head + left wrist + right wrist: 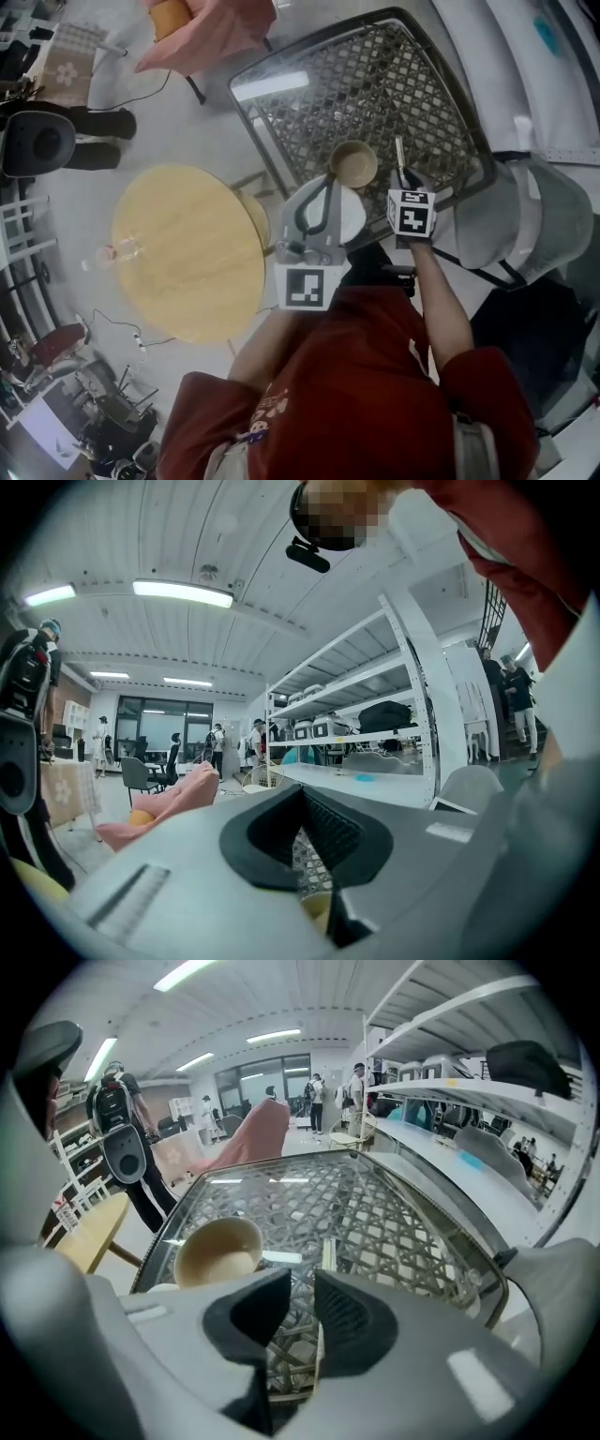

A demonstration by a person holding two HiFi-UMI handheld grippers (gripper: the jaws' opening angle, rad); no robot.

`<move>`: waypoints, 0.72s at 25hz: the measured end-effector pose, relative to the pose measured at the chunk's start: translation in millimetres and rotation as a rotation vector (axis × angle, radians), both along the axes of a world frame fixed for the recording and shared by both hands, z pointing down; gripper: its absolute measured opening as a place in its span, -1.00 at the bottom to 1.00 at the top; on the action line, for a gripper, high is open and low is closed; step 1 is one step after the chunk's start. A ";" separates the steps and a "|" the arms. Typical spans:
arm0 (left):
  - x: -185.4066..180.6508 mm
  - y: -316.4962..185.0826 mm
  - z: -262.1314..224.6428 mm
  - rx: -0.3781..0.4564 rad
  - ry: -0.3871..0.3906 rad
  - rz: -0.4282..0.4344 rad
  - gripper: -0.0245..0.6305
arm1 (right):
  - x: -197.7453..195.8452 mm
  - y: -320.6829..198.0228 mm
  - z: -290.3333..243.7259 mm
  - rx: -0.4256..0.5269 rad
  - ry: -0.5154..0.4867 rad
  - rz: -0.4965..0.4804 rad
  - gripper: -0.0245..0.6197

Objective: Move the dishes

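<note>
A tan bowl point(352, 164) point(217, 1251) stands on the glass-topped wicker table point(375, 75) point(375, 1194). Just in front of it lies a white plate point(352, 216), and my left gripper point(323, 187) point(305, 841) hovers over that plate, nearly level. Its jaws are shut, and I see nothing held between them. Right of the bowl, a thin pale utensil point(400, 153) point(325, 1260) lies on the glass. My right gripper point(404, 178) point(300, 1312) is tilted down above it, open, and the utensil shows through the gap close to the right pad.
A round wooden table point(187, 248) stands to the left, on the floor. A grey chair point(539, 220) sits at the wicker table's right corner. A pink-draped seat point(211, 33) is at the far side, and white shelving point(450, 1072) runs along the right.
</note>
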State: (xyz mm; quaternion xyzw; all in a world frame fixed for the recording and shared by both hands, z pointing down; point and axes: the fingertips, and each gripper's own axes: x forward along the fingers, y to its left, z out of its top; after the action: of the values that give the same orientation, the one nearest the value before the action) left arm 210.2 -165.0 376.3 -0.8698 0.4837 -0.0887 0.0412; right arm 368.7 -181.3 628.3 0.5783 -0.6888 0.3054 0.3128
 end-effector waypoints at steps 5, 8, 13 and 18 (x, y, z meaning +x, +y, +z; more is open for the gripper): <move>-24.2 7.1 -7.8 0.018 0.032 -0.052 -0.91 | -22.0 -0.7 -21.4 0.045 0.000 -0.023 -0.72; -41.5 11.2 -15.7 0.022 0.117 -0.109 -0.91 | -38.6 -0.6 -35.9 0.074 -0.004 -0.040 -0.72; -58.3 15.7 -20.9 0.071 0.029 -0.100 -0.91 | -59.6 -6.4 -57.6 0.133 -0.009 -0.080 -0.72; -86.5 23.2 -26.2 0.076 0.073 -0.176 -0.91 | -90.3 -11.2 -82.5 0.197 -0.031 -0.142 -0.72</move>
State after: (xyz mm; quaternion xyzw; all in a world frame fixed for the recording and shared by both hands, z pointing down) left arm 123.7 -141.8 350.2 -0.8243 0.5624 -0.0418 0.0489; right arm 278.3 -192.5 545.7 0.5512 -0.7596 0.2221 0.2645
